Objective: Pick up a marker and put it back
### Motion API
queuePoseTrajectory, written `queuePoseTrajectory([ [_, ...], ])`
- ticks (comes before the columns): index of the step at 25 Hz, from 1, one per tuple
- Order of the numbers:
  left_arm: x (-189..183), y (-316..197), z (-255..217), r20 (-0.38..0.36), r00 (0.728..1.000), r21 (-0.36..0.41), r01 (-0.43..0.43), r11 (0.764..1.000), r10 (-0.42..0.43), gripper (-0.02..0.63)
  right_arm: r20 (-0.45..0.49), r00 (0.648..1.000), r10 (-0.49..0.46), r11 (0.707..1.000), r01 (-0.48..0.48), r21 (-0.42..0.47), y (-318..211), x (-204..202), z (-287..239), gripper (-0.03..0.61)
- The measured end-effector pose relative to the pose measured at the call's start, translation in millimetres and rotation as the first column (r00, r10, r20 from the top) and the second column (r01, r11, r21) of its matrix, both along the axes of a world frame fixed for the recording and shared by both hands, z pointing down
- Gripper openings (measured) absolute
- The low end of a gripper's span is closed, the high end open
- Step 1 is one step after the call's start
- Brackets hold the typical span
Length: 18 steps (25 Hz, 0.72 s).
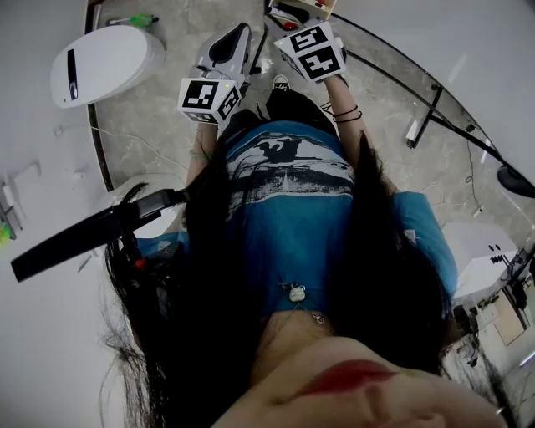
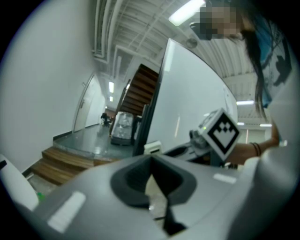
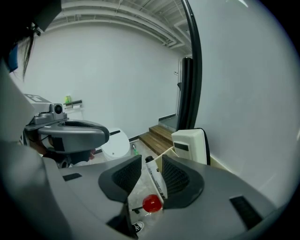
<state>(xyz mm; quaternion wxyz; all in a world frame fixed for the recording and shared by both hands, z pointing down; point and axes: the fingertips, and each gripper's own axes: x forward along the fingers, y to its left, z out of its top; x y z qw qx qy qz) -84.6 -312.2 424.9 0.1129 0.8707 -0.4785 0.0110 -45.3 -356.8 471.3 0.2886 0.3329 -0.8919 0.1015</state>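
In the right gripper view a marker (image 3: 155,182) with a white barrel and a red cap lies between my right gripper's (image 3: 151,165) jaws. It leans on the right pad (image 3: 177,180), and a gap shows on its left side, so the jaws stand open. In the head view the right gripper (image 1: 294,17) reaches out at the top, its marker cube (image 1: 312,51) behind it. The left gripper (image 1: 236,35) is held beside it on the left. In its own view the left gripper (image 2: 151,159) has its pads meeting at the tips, with nothing between them.
A round white device (image 1: 104,63) stands on the floor at the left, with a green marker (image 1: 144,20) beyond it. A cream box (image 3: 190,145) and a cardboard edge (image 3: 167,152) sit just past the right jaws. Wooden steps (image 3: 157,136) lie beyond. A black-framed glass wall (image 3: 193,70) rises at the right.
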Motion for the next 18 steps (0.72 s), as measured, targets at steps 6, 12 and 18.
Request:
queuePoseTrajectory([
  [6,0.5,-1.2,1.0,-0.006,1.000,-0.006,0.009,1.000,-0.009,0.002,-0.110,0.994,-0.001,0.999,-0.004,-0.041,-2.7,6.2,16.4,0.120],
  [12,1.7,-2.9,1.4,-0.008,1.000,-0.010,0.015,1.000,-0.015,0.002,-0.186,0.983,0.002,0.997,-0.017,-0.079,-9.0,10.7,26.6,0.117],
  [18,-0.6,-3.4,2.4,-0.009,1.000,-0.012,0.021,1.000,-0.022,0.002,-0.164,0.986,-0.012,0.999,0.003,-0.053,-5.8,19.0,19.6,0.109],
])
